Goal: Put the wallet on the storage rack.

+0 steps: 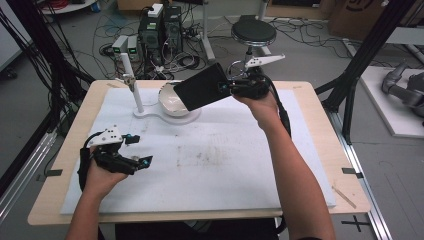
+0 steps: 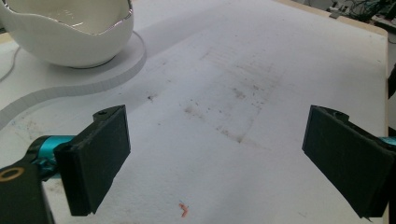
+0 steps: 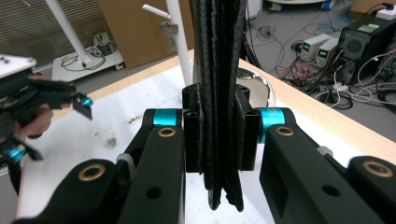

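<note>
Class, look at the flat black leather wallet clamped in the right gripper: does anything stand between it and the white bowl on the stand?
Nothing visible does. The flat black leather wallet, clamped in the right gripper, hangs tilted just above the white bowl.

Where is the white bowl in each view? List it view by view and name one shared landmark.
High view: white bowl at upper centre, partly behind the black wallet clamped in the right gripper.
Left gripper view: bowl in the top left corner.
Right gripper view: bowl right of centre, behind the wallet.
Shared landmark: the white stand, whose base carries the bowl.
</note>
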`<state>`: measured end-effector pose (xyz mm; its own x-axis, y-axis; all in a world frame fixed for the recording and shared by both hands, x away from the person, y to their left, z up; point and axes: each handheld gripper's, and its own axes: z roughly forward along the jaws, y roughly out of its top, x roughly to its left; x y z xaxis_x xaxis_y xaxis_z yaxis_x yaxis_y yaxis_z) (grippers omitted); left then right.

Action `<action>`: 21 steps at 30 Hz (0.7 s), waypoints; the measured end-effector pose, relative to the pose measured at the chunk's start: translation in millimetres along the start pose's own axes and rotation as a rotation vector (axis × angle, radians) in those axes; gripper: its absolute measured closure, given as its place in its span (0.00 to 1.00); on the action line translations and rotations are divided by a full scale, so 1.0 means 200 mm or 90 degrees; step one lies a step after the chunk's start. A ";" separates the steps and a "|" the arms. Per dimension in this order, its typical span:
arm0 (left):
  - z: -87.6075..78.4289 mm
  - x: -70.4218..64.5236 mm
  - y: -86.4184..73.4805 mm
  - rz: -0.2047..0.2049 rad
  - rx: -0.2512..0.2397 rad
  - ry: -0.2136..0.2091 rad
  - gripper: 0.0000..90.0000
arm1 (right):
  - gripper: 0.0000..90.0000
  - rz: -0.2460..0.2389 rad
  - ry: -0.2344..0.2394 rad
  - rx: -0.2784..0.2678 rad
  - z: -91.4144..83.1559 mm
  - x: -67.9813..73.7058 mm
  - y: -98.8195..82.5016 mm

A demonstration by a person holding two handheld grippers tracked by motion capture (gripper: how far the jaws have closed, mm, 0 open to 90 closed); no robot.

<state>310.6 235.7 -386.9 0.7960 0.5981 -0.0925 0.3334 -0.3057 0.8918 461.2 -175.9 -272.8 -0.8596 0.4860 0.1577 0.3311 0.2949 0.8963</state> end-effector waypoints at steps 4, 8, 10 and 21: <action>0.00 0.01 0.00 -0.007 -0.002 0.002 0.09 | 0.87 0.003 -0.012 0.016 0.08 -0.04 0.04; -0.01 0.01 -0.01 -0.009 -0.005 0.003 0.09 | 0.87 0.010 -0.018 0.028 0.15 -0.06 0.07; -0.01 0.02 -0.01 -0.009 -0.007 0.004 0.09 | 0.87 0.010 -0.016 0.031 0.19 -0.07 0.09; -0.02 0.03 -0.02 -0.010 -0.006 0.009 0.08 | 0.87 0.013 -0.028 0.079 0.37 -0.09 0.12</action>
<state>312.2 243.1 -388.4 0.7835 0.6133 -0.1001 0.3406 -0.2892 0.8946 512.5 -117.2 -284.4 -0.8348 0.5283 0.1550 0.3971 0.3828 0.8341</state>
